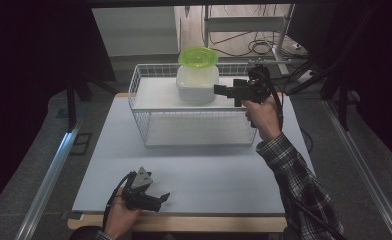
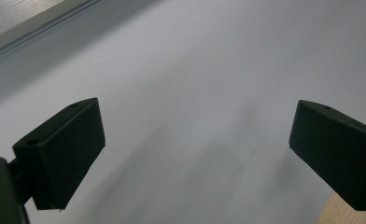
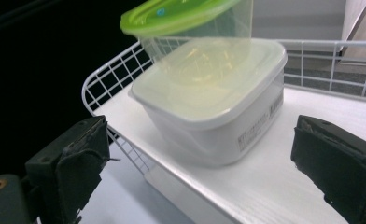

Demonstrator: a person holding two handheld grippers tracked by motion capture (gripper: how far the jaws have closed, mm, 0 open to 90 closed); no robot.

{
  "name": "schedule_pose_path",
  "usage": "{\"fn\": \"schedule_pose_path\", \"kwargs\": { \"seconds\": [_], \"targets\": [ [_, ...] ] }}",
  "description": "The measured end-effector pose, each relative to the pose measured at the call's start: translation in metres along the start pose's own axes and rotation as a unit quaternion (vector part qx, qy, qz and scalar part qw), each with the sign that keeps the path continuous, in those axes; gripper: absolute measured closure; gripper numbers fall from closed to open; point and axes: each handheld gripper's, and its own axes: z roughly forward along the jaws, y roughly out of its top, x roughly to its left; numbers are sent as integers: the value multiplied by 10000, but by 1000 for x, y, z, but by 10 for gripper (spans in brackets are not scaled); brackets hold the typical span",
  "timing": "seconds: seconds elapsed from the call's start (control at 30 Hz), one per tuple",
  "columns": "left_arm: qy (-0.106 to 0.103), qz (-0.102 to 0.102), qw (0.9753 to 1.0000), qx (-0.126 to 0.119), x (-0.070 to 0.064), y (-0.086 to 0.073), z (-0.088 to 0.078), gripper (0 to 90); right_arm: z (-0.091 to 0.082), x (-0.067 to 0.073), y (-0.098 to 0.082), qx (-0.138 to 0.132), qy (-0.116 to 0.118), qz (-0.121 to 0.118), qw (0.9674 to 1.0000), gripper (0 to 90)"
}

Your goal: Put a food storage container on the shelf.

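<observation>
Right gripper [image 1: 218, 90] held wide open, empty, centre right of frame, just beside white lidded tub [image 1: 197, 84]. Green-lidded clear container [image 1: 198, 56] stacked on tub, on white shelf [image 1: 159, 95] in wire basket [image 1: 141, 125]. Left gripper [image 1: 165, 198] wide open, empty, lower left.

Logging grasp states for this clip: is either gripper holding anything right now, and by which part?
Nothing is held. The left gripper is open over the bare white tabletop; the right gripper is open, short of the white lidded plastic container.
</observation>
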Motion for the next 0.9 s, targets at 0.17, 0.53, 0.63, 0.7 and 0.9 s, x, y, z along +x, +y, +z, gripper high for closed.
{"fn": "schedule_pose_path", "kwargs": {
  "seconds": [0.17,0.53,0.63,0.7,0.9],
  "targets": [
    [8,7,10000,4,0,0,0,33,-2,3,-6,12,-14,-43,10000,29],
    [32,25,10000,-1,0,0,0,32,-9,9,-18,119,-38,-432,9990,28],
    [39,23,10000,-2,0,0,0,32,-10,9,-22,135,-12,-483,9987,28],
    [42,24,10000,-4,0,-1,0,32,-11,10,-24,141,-11,-506,9986,28],
    [39,30,10000,1,0,-1,0,31,-13,10,-31,146,44,-545,9984,27]
  ]
}}
